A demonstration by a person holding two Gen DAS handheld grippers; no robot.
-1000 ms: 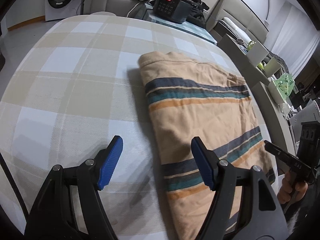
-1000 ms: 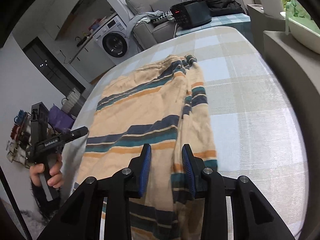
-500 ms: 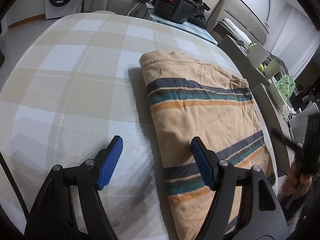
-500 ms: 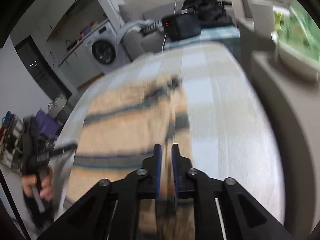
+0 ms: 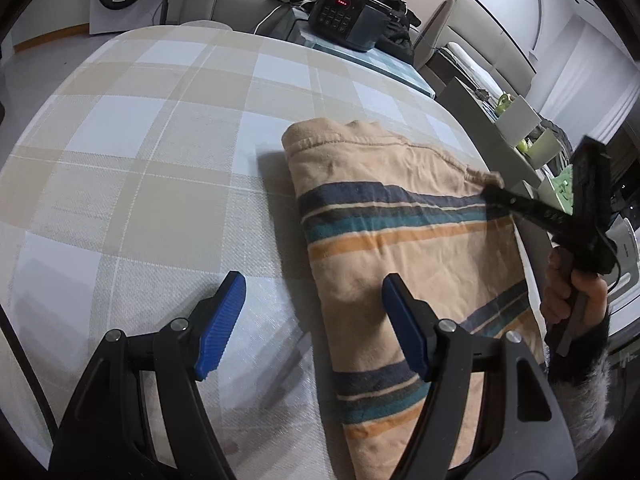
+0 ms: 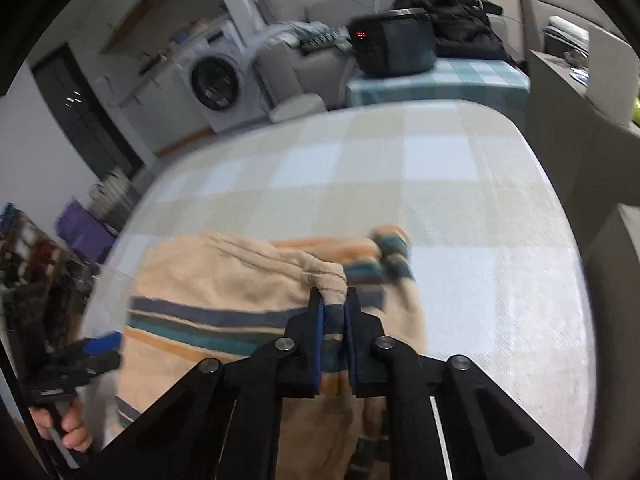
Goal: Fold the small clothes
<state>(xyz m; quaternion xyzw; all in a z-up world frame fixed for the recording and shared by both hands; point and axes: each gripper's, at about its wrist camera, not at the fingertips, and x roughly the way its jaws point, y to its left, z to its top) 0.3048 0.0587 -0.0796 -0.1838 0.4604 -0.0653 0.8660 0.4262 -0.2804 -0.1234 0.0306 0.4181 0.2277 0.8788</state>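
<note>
From the left wrist, we saw the striped shorts (image 5: 404,264) lying partly folded on the checked table (image 5: 152,168), our left gripper (image 5: 314,320) spread wide and empty over their near edge. From the right wrist, our right gripper (image 6: 333,312) had pinched their waistband corner, lifted; that fold looked unfinished.

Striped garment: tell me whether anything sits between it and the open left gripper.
Nothing visible does. The left gripper hovers open over the folded edge of the striped garment, with only bare checked tablecloth beside it. The right gripper is already shut on the garment's far corner.
</note>
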